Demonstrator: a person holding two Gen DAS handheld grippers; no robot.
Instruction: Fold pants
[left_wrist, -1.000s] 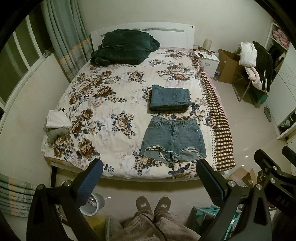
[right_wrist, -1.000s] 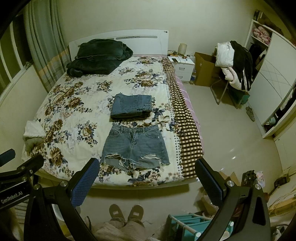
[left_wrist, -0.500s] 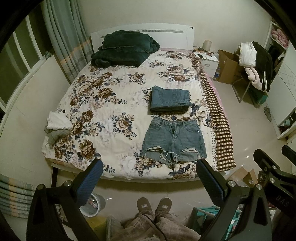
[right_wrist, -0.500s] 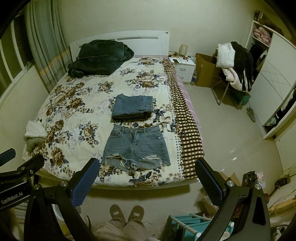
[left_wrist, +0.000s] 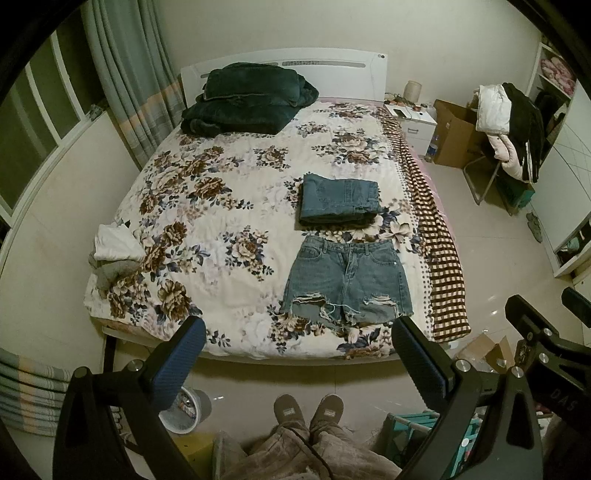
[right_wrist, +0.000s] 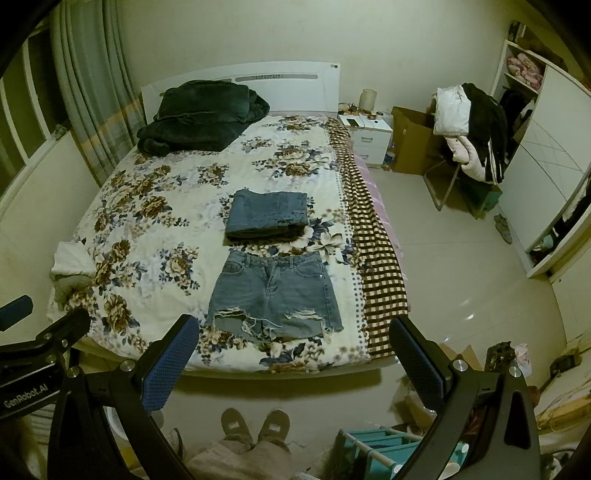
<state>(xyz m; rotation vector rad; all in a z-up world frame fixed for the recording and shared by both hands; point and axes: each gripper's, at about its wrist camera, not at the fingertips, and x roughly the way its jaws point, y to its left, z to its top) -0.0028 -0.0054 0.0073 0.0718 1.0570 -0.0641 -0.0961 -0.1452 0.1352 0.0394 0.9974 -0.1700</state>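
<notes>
Near bed (left_wrist: 229, 206) foot: denim shorts (left_wrist: 347, 284) flat, unfolded | left tongs (left_wrist: 295, 354), right tongs (right_wrist: 291, 354) wide, empty | next: reach, grasp shorts edge.

A big bed (left_wrist: 207, 206) has a flowery cover; a dark green blanket (left_wrist: 251, 99) sits by the headboard; a white nightstand (right_wrist: 369, 136) stands beside a brown box (right_wrist: 410, 147); clothes (right_wrist: 472, 129) hang over a chair.
</notes>
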